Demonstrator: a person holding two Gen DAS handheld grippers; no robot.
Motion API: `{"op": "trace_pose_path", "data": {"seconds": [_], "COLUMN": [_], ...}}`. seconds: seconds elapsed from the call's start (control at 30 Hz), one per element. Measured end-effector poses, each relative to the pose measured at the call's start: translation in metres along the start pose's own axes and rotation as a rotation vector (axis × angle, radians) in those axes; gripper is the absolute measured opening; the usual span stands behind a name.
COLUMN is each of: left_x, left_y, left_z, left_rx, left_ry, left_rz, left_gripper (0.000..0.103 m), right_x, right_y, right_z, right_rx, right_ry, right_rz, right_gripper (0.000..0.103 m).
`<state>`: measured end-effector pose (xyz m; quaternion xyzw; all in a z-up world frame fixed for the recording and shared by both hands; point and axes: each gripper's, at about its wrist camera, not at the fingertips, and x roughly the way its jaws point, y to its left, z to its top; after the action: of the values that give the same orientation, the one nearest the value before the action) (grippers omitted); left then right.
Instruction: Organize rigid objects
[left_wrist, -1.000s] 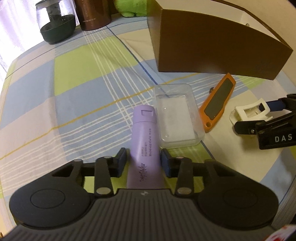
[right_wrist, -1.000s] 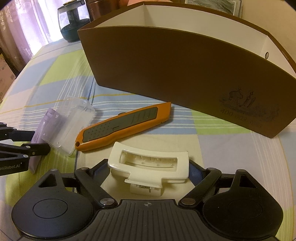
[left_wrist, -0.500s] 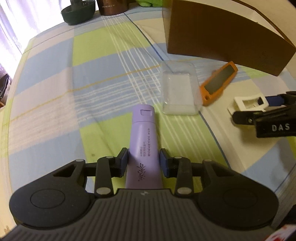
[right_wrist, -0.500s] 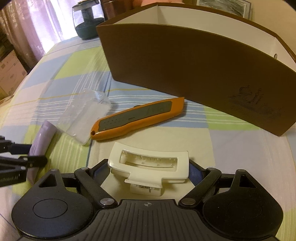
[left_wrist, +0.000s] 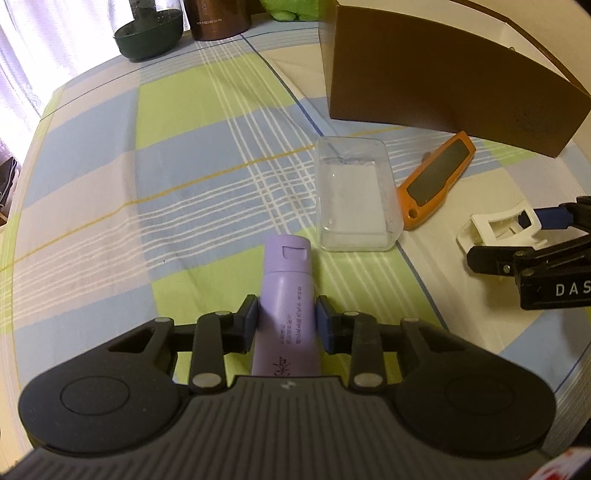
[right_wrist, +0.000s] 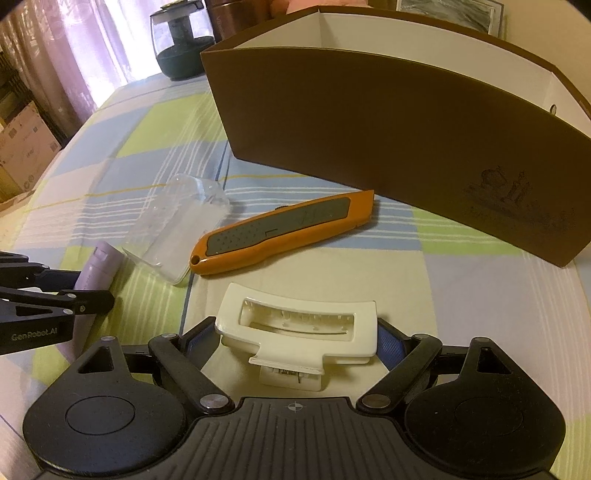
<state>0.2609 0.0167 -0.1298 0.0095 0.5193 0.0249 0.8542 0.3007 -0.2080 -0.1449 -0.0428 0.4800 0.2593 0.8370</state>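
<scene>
My left gripper (left_wrist: 287, 322) has its jaws closing on a lilac tube (left_wrist: 286, 273), with both blue pads pressed against its sides and the cap pointing away from me. The right wrist view shows the same tube (right_wrist: 103, 266) sticking out of the left gripper (right_wrist: 79, 291), low over the checked cloth. A cream-white hair claw clip (right_wrist: 295, 314) spans my right gripper (right_wrist: 295, 338), which is shut on the clip's two ends. In the left wrist view that clip (left_wrist: 495, 229) shows at the right. An orange utility knife (right_wrist: 284, 232) and a clear plastic case (right_wrist: 177, 221) lie before the brown box (right_wrist: 369, 129).
The brown box (left_wrist: 443, 85) is open-topped with a white inside and stands at the far right. A dark glass jar (left_wrist: 147, 37) and a brown canister (left_wrist: 218, 18) stand at the back edge. Checked cloth (left_wrist: 147, 203) stretches to the left of the tube.
My left gripper has drawn the lilac tube back from the clear case, which it lay against a second ago. The right gripper still holds the clip the same way.
</scene>
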Motion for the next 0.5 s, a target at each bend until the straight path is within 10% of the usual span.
{"op": "trace_pose_path", "data": {"seconds": [0.5], "left_x": [-0.028], "left_y": [0.000], "left_z": [-0.001], "left_rx": [0.004], "left_ry": [-0.078], "left_rz": [0.037], "left_gripper": [0.028], "right_x": [-0.018], "right_y": [0.004], "right_z": [-0.002], "right_rx": [-0.010], "right_ry": [-0.045], "right_rz": [0.015], "right_gripper": [0.084]}}
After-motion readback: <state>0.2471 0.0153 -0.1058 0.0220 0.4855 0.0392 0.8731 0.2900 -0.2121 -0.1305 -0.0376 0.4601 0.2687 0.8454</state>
